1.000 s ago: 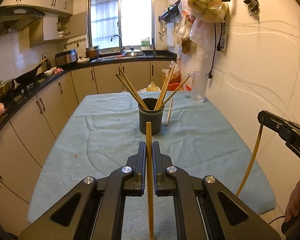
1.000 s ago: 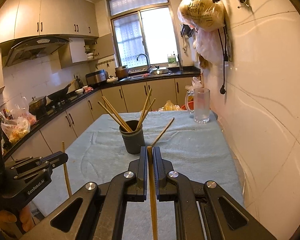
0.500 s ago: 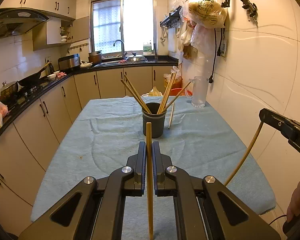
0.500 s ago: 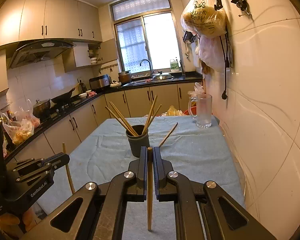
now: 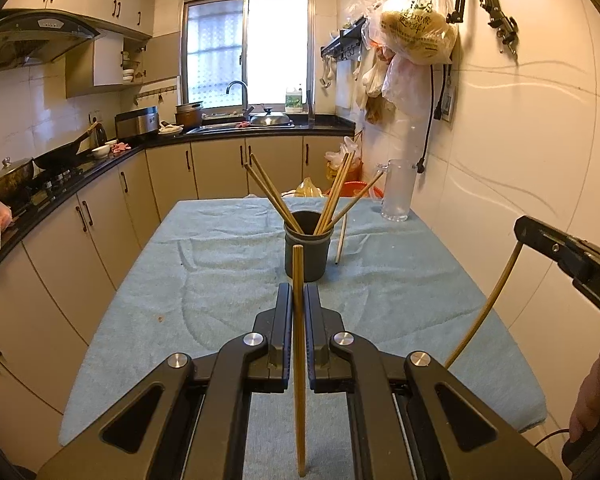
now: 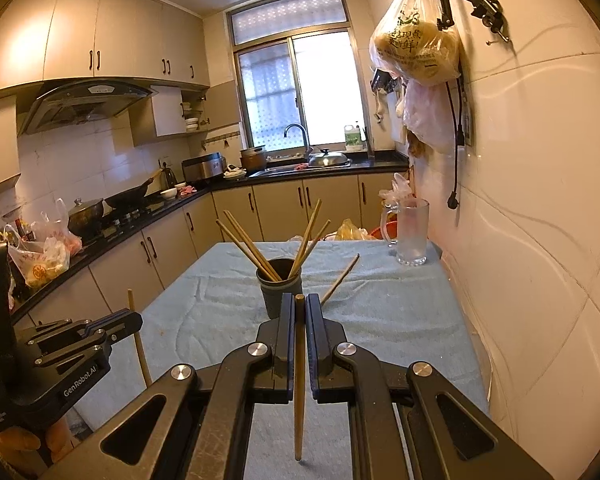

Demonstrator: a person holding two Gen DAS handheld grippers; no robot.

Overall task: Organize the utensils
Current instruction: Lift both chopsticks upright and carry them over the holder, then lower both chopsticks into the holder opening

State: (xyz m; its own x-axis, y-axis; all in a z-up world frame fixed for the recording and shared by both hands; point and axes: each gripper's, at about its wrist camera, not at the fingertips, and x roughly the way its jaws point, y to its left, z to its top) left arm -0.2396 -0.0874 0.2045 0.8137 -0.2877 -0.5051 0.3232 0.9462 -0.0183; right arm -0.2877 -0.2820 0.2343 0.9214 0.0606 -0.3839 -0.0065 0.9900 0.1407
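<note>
A dark grey holder cup (image 5: 306, 250) stands mid-table with several wooden chopsticks (image 5: 274, 194) leaning out of it; it also shows in the right wrist view (image 6: 280, 290). My left gripper (image 5: 298, 292) is shut on an upright chopstick (image 5: 299, 360), short of the cup. My right gripper (image 6: 299, 304) is shut on another chopstick (image 6: 299, 380), also short of the cup. One loose chopstick (image 5: 342, 240) lies on the cloth right of the cup, seen too in the right wrist view (image 6: 340, 278).
A teal cloth covers the table (image 5: 400, 280). A glass mug (image 5: 398, 190) stands at the far right corner by the tiled wall. Cabinets and a stove counter (image 5: 60, 184) run along the left. Bags hang on the right wall (image 5: 416, 28).
Both grippers have drawn back and risen a little from the cup, each still holding its chopstick. The right gripper's chopstick has swung to hang more upright.
</note>
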